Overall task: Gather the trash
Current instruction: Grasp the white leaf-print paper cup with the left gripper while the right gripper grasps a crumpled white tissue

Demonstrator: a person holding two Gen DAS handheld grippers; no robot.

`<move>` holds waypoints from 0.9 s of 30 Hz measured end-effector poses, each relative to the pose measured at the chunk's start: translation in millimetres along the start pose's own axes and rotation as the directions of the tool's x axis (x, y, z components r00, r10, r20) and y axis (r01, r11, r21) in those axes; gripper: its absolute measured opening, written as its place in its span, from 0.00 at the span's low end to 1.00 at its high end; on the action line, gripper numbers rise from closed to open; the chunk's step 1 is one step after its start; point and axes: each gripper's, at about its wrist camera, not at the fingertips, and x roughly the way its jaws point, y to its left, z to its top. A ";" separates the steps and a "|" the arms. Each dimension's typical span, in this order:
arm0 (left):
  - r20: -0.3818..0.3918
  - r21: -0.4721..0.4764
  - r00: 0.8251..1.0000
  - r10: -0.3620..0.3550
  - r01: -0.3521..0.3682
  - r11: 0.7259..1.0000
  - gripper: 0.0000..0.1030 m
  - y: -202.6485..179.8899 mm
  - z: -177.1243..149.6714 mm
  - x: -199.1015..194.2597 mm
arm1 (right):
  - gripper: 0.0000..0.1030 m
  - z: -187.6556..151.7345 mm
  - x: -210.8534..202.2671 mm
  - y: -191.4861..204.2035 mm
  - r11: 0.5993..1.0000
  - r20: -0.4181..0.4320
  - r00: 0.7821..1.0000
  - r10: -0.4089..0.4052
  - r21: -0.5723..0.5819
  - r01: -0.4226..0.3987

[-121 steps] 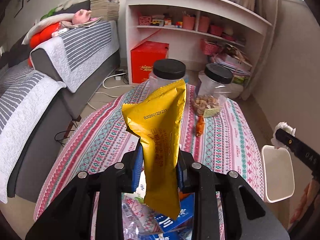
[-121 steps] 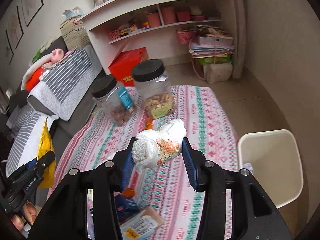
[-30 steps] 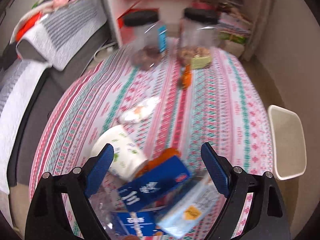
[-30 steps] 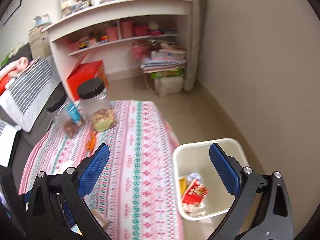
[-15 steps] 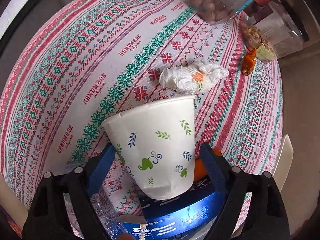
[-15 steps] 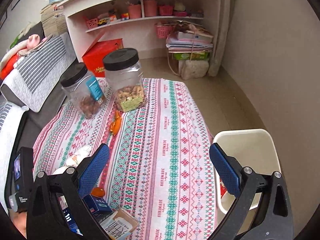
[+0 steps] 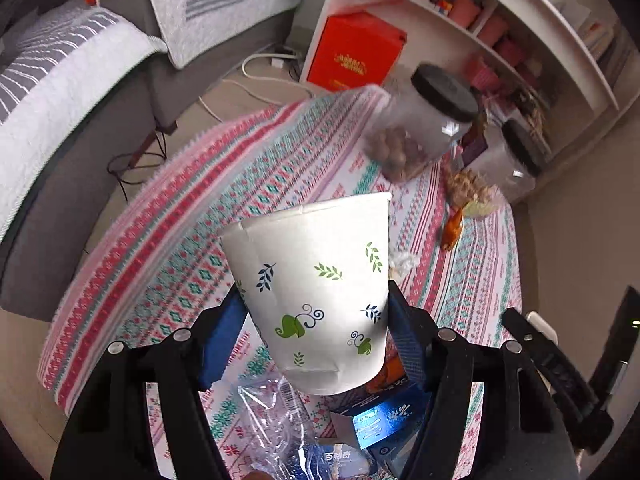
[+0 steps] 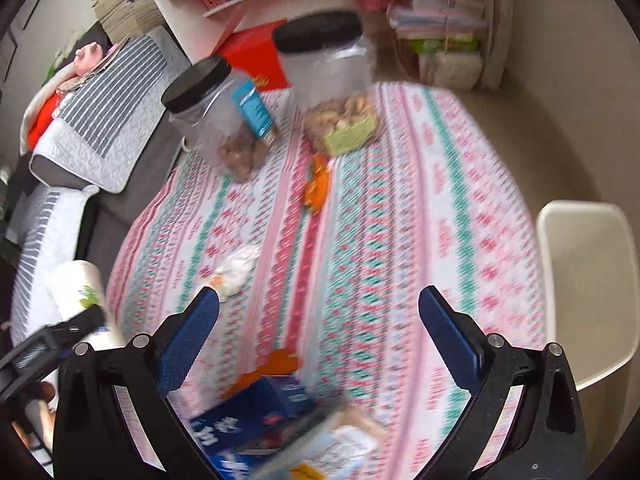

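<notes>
Left gripper (image 7: 316,320) was closing on the paper cup (image 7: 316,292), lifted above the table (image 7: 192,240) — pickup step; right gripper (image 8: 320,320) gaped empty. Next, I judged, carry to the bin (image 8: 588,280).

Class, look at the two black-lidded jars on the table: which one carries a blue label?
The blue-labelled jar is the one nearer the sofa, holding dark brown nuts. The other jar, nearer the shelves, has a pale green label and lighter contents.
</notes>
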 end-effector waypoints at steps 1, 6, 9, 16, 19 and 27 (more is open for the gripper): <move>0.041 -0.006 0.999 0.008 -0.008 1.000 0.65 5.7 3.6 -13.4 | 0.93 -0.8 9.0 5.7 1.000 -0.024 1.000 0.017 0.015 -0.017; 0.164 -0.008 0.984 0.063 -0.062 0.998 0.66 24.8 8.5 -52.4 | 0.93 2.6 61.4 41.6 0.997 -0.131 0.991 0.017 0.081 -0.006; 0.168 -0.031 0.985 0.043 -0.038 0.999 0.66 40.7 8.2 -62.8 | 0.93 5.0 87.4 64.6 0.996 -0.173 0.985 -0.016 0.086 0.032; 0.196 -0.062 0.978 0.073 -0.062 0.996 0.66 61.6 13.9 -74.4 | 0.85 6.2 124.2 92.5 0.989 -0.209 0.970 -0.126 0.049 0.139; 0.192 -0.077 0.979 0.066 -0.051 0.996 0.66 70.5 15.0 -76.5 | 0.62 3.0 130.5 107.2 0.993 -0.213 0.970 -0.116 0.008 0.120; 0.177 -0.094 0.982 0.067 -0.051 0.994 0.66 80.0 13.7 -75.7 | 0.42 -5.3 113.0 138.5 0.995 -0.152 0.987 -0.050 -0.093 0.036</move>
